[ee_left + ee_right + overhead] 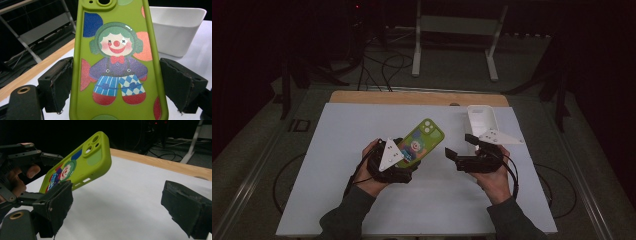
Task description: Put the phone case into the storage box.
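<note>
- White bin [482, 120] at 1 o'clock on table [362, 200]; contents not visible
- Left gripper [404, 162] clamped on green phone case [422, 140]; right gripper [459, 150] at its 3 o'clock, jaws apart, nothing between them

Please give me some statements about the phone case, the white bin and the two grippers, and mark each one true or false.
1. The left gripper holds the green phone case. True.
2. The right gripper has its jaws closed on the case. False: they stand open, holding nothing.
3. The white bin is at the far right of the table. True.
4. The case lies flat on the table. False: it is held above it.
</note>
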`<action>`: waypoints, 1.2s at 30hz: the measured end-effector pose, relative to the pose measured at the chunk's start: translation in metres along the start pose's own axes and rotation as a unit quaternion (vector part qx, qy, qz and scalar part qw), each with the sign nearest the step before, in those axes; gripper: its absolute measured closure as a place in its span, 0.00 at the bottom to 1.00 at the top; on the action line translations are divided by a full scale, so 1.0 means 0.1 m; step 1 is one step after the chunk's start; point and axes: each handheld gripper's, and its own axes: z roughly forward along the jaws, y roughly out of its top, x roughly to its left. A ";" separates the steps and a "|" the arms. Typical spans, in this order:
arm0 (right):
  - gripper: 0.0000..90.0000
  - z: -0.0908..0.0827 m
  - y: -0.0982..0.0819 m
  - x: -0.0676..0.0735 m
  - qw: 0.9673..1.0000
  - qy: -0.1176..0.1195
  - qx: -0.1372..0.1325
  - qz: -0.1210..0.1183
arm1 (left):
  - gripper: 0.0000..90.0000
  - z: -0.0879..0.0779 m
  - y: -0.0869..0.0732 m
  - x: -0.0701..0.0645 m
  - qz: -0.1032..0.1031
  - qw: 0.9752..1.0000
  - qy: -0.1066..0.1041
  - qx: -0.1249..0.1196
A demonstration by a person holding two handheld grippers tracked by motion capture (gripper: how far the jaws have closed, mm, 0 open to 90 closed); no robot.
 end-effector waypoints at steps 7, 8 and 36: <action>0.11 0.03 0.04 0.03 1.000 0.008 0.004 0.002 | 0.18 0.02 0.02 -0.04 0.004 1.000 -0.004 -0.004; 0.12 0.03 0.04 0.03 1.000 0.008 0.004 0.002 | 0.18 0.02 0.03 -0.05 0.005 1.000 -0.005 -0.005; 0.33 0.21 0.11 0.11 0.997 0.077 0.019 0.027 | 0.18 0.02 0.11 -0.21 0.020 0.999 -0.030 -0.028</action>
